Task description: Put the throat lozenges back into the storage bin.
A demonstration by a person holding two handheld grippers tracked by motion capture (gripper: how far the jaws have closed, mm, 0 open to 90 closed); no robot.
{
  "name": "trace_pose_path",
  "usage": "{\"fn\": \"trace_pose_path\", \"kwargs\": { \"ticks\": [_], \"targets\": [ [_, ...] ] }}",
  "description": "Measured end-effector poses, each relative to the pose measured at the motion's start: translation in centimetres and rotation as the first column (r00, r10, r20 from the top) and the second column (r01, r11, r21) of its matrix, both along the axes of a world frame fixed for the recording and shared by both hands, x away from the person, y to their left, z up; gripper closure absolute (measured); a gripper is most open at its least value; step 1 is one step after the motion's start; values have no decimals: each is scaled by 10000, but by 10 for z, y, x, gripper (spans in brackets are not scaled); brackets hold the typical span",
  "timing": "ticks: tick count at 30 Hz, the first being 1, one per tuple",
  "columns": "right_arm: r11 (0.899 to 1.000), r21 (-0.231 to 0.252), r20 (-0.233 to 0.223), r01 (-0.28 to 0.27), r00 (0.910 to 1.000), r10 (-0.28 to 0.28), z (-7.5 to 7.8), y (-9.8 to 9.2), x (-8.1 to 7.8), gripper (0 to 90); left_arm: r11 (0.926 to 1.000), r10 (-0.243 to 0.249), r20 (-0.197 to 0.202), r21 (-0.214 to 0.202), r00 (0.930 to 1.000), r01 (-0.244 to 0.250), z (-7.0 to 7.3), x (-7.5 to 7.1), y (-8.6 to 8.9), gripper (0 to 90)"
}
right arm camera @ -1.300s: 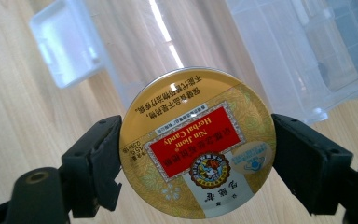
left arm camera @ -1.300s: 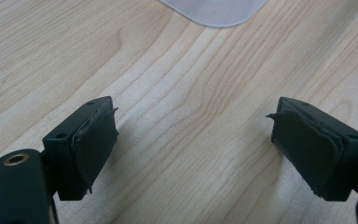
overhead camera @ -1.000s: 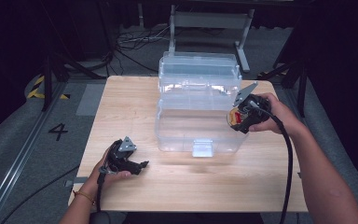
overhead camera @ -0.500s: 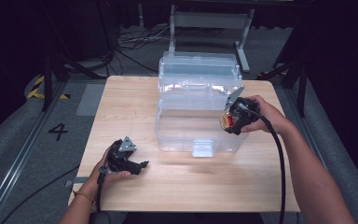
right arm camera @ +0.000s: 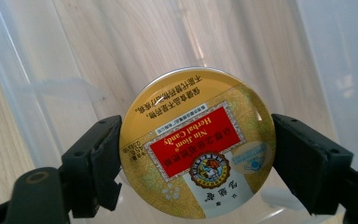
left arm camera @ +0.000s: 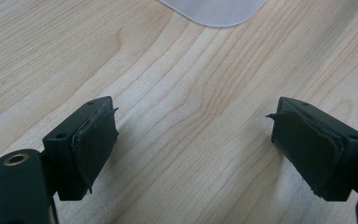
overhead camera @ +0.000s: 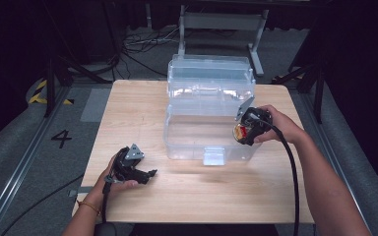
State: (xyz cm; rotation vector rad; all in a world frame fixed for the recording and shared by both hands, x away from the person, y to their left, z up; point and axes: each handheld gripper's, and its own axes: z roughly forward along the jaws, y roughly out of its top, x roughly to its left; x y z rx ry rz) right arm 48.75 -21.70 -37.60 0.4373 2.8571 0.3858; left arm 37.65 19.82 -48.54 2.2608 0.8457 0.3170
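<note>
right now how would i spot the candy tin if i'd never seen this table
Find the big clear plastic box with its lid flipped back on the wooden table. Over its right end, the right gripper clamps a round, flat candy tin by its rim. It is the one colourful thing here: gold lid, red label.

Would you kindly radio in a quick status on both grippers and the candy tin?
Right gripper shut on round candy tin, over open clear bin. Left gripper open, empty, above wooden table. Nothing blocking the bin.
</note>
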Motion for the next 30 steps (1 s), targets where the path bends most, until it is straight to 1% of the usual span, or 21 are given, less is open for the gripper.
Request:
{"fn": "trace_pose_path", "kwargs": {
  "ticks": [2, 4, 5, 8, 9, 10, 12, 15, 20, 26, 28, 30],
  "targets": [
    [10000, -42, -124, 34, 9999, -34, -2, -3, 1, 204, 10000, -4, -5, 4, 10000, 4, 0, 0, 0, 143],
    [9999, -58, -61, 151, 9999, -151, -4, -5, 1, 204, 10000, -6, -8, 3, 10000, 6, 0, 0, 0, 144],
    [9999, -82, -19, 102, 9999, -102, -4, -5, 0, 205, 10000, 5, -6, -2, 10000, -5, 0, 0, 0, 143],
    [10000, -57, -173, 65, 9998, -66, -8, -7, 0, 204, 10000, -6, -7, -5, 10000, 6, 0, 0, 0, 143],
    [9998, 55, -213, 205, 9996, -204, -9, -8, 0, 204, 10000, -9, -6, -5, 10000, 9, 0, 0, 0, 143],
    [9996, 150, -148, 221, 9997, -219, -10, -9, 0, 204, 10000, -14, -6, -3, 10000, 14, 0, 0, 0, 143],
    [9989, 275, -176, 373, 9992, -368, -12, -11, 1, 204, 10000, -9, -6, -6, 10000, 9, 0, 0, 0, 143],
    [9977, 262, -198, 625, 9979, -620, -14, -12, 1, 204, 10000, -12, -5, -4, 10000, 12, 0, 0, 0, 143],
    [9977, 188, -294, 646, 9975, -640, -16, -10, 3, 203, 10000, -9, 0, 4, 10000, 9, 0, 0, 0, 143],
    [9963, 293, -338, 805, 9963, -795, -17, -10, 3, 198, 10000, -12, -7, -5, 10000, 12, 0, 0, 0, 143],
    [9965, 321, -371, 767, 9965, -755, -17, -10, 3, 202, 10000, -11, -7, -6, 10000, 11, 0, 0, 0, 143],
    [9934, 624, -374, 967, 9948, -944, -16, -11, 2, 202, 10000, -10, 0, 3, 10000, 10, 0, 0, 0, 143]
  ]
}}
